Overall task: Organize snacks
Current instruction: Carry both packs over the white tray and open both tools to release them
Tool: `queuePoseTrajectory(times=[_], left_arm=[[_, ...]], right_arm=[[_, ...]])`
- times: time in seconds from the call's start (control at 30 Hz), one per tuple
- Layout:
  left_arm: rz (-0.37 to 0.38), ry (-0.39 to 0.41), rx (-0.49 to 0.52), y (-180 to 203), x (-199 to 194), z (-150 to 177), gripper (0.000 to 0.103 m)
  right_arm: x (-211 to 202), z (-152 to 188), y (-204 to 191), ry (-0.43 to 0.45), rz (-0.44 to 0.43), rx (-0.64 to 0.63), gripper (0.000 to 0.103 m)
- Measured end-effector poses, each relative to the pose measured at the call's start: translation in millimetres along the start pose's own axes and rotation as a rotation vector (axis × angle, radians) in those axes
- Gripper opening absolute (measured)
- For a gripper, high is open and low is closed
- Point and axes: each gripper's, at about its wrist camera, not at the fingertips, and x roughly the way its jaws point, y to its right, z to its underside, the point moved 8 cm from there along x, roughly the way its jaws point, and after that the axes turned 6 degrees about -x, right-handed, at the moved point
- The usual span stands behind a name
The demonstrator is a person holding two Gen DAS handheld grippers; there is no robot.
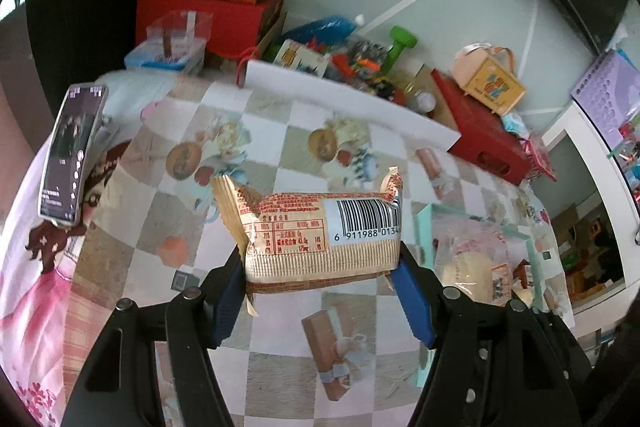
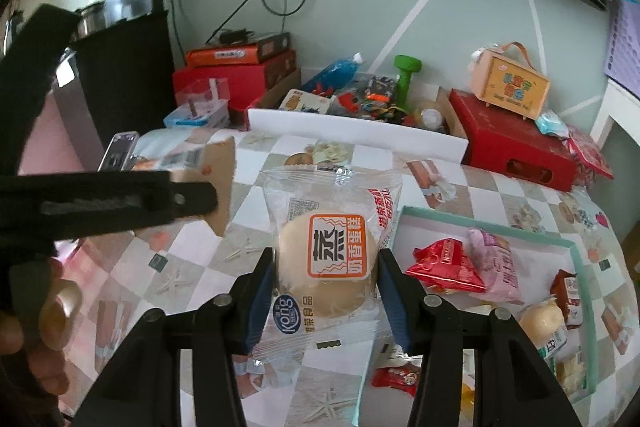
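Note:
My left gripper (image 1: 320,267) is shut on a tan snack packet with a barcode (image 1: 316,239), held crosswise above the checked tablecloth. My right gripper (image 2: 326,279) is shut on a clear-wrapped steamed cake with an orange label (image 2: 328,259), also lifted off the table. In the right wrist view the left gripper's black body (image 2: 100,203) crosses the left side, with its tan packet (image 2: 218,187) beyond it and a hand (image 2: 36,327) below. A mint-rimmed tray (image 2: 576,247) at the right holds a red packet (image 2: 444,263), a pink packet (image 2: 496,259) and other snacks.
A phone (image 1: 72,155) lies at the table's left. A white board (image 2: 356,131) lines the far edge, with red boxes (image 2: 516,143), a green dumbbell (image 2: 406,75) and toys behind. A small red snack (image 2: 396,379) lies on the cloth near the tray.

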Motion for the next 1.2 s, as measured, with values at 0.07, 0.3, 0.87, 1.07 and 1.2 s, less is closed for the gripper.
queuePoseTrajectory(times=[0.07,0.3,0.87,1.07,1.2], left_arm=[[0.007,0.012,0.006,6.2,-4.1,-1.2,0.07],[0.056,0.004,0.066,43.9,-2.8,8.8,0.07],[0.197,-0.075,0.247,144.6,15.1,63.5,0.07],[0.181,-0.12,0.269,153.7,41.5,80.6,0.07],[0.155,-0.144,0.272,151.7,59.4,87.6,0.07]], right_arm=[[-1.2,0.4,7.6,0.002,0.004,0.018,0.052],[-11.2,1.7,51.7,0.015,0.059,0.104,0.053],[-49.5,45.2,207.1,0.001,0.268,0.417,0.053],[-56.7,67.1,244.1,-0.008,0.294,0.526,0.054],[-46.9,81.3,258.3,-0.041,0.284,0.579,0.054]])
